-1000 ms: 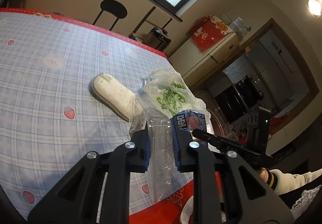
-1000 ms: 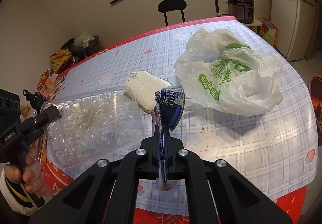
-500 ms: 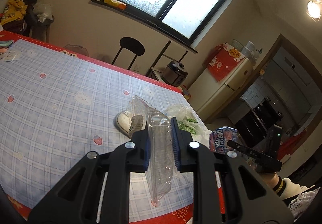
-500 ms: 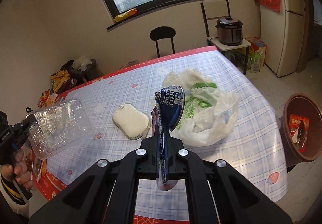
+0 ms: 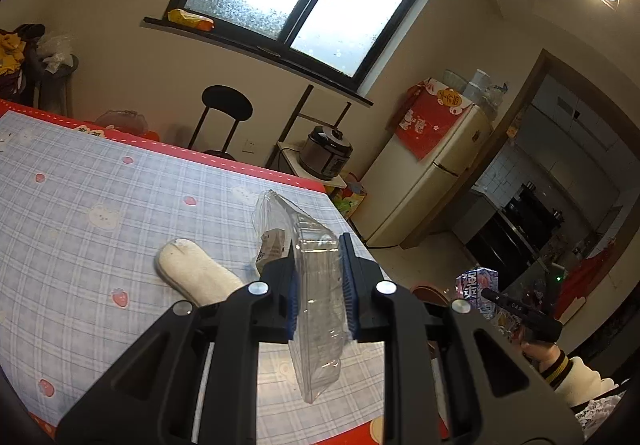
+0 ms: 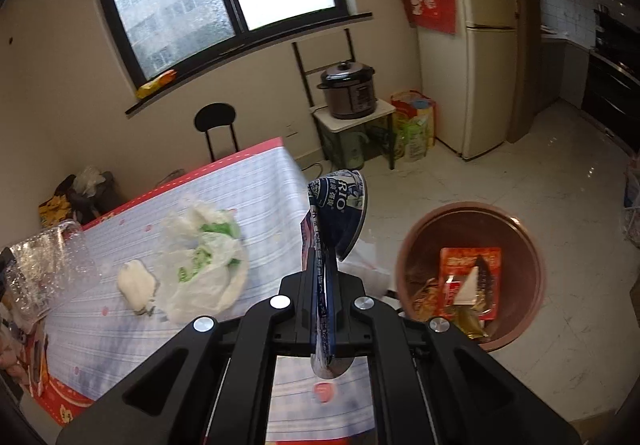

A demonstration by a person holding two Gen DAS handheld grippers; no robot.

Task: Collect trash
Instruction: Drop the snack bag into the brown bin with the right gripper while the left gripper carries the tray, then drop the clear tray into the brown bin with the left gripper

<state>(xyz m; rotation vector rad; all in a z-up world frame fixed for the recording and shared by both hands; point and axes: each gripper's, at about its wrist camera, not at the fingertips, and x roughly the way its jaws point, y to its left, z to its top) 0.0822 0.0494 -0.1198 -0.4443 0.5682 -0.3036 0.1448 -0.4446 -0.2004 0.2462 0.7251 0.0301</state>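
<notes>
My left gripper is shut on a clear plastic food tray, held above the table's right part. The tray also shows at the left edge of the right wrist view. My right gripper is shut on a crushed blue RIO can, held in the air past the table's corner, left of a brown trash bin on the floor that holds red wrappers. The can also shows in the left wrist view. A white and green plastic bag and a white sponge lie on the table.
The table has a blue checked cloth with a red border. A black stool, a pressure cooker on a small stand and a cream fridge stand beyond it. The sponge also shows in the left wrist view.
Both grippers rose and drew back from the table with their loads. The right gripper swung right with the can, bringing the trash bin into fuller view.
</notes>
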